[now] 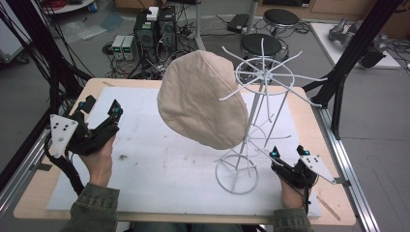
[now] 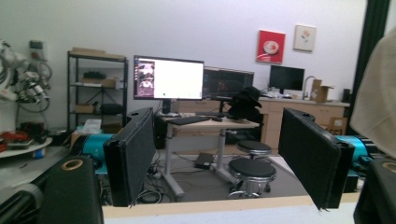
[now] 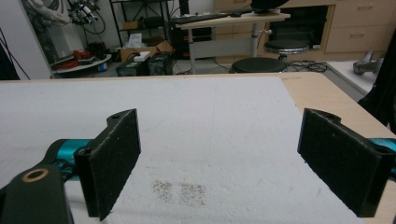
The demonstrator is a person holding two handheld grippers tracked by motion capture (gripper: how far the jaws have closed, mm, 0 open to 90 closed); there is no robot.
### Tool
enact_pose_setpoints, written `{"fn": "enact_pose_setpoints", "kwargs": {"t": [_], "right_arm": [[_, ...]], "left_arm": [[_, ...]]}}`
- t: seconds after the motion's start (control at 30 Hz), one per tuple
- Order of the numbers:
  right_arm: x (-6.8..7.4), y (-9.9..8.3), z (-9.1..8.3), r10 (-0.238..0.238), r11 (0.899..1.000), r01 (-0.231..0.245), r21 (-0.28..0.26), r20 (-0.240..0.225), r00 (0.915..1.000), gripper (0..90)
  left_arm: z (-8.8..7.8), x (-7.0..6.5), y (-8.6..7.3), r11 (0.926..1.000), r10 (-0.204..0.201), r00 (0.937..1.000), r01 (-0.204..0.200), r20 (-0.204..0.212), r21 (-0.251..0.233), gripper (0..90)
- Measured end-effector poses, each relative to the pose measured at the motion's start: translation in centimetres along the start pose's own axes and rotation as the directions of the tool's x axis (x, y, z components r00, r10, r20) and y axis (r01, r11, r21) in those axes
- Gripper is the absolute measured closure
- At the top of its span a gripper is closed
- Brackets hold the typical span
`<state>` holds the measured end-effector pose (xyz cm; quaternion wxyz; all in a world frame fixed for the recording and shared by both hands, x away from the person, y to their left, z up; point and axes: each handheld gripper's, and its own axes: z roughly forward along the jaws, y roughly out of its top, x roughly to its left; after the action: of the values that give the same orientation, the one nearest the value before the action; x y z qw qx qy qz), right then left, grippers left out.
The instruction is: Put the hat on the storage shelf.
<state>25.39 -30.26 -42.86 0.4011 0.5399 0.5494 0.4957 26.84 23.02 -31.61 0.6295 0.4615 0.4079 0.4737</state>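
Now both grippers are idling with jaws apart and nothing between them: the right gripper [image 1: 285, 162] near the rack's [image 1: 263, 77] base ring, the left gripper [image 1: 104, 121] at the table's [image 1: 309, 104] left edge. Beyond them, the beige hat [image 1: 203, 99] is hanging tilted on the white wire rack, seemingly placed. Next, probably, either gripper is needing a clean approach to the brim.

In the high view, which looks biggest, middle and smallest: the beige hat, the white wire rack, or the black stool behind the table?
1. White wire rack, widest and tallest.
2. Beige hat, hanging on it.
3. Black stool, smallest, though it stands farther from the camera, so its true size is unsure.
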Motion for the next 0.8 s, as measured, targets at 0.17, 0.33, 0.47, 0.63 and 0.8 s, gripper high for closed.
{"fn": "enact_pose_setpoints", "kwargs": {"t": [0.17,0.33,0.47,0.63,0.8], "right_arm": [[0.0,0.0,0.0,0.001,1.000,-0.001,0.010,-0.001,1.0000,12.4],[0.0,0.0,-0.1,-0.001,1.000,0.001,0.007,0.001,1.0000,12.3],[0.0,0.0,-0.1,0.002,1.000,-0.002,0.007,0.001,1.0000,12.4],[0.0,0.0,0.0,-0.001,1.000,0.001,0.012,-0.012,0.9999,12.4],[0.0,0.0,0.0,0.002,1.000,-0.002,0.016,-0.012,0.9999,12.4]], "left_arm": [[-0.6,0.8,-0.9,0.9997,-0.001,0.9989,0.002,-0.047,0.026,27.6],[-1.2,1.4,-1.8,0.9992,0.022,0.9959,-0.019,-0.088,0.034,27.4],[-1.9,1.7,-3.0,0.9977,0.036,0.9936,-0.030,-0.107,0.062,27.5],[-2.7,2.2,-4.3,0.9942,0.052,0.9908,-0.040,-0.125,0.100,27.0],[-3.3,3.0,-5.5,0.9898,0.071,0.9848,-0.050,-0.159,0.134,26.9]]}}
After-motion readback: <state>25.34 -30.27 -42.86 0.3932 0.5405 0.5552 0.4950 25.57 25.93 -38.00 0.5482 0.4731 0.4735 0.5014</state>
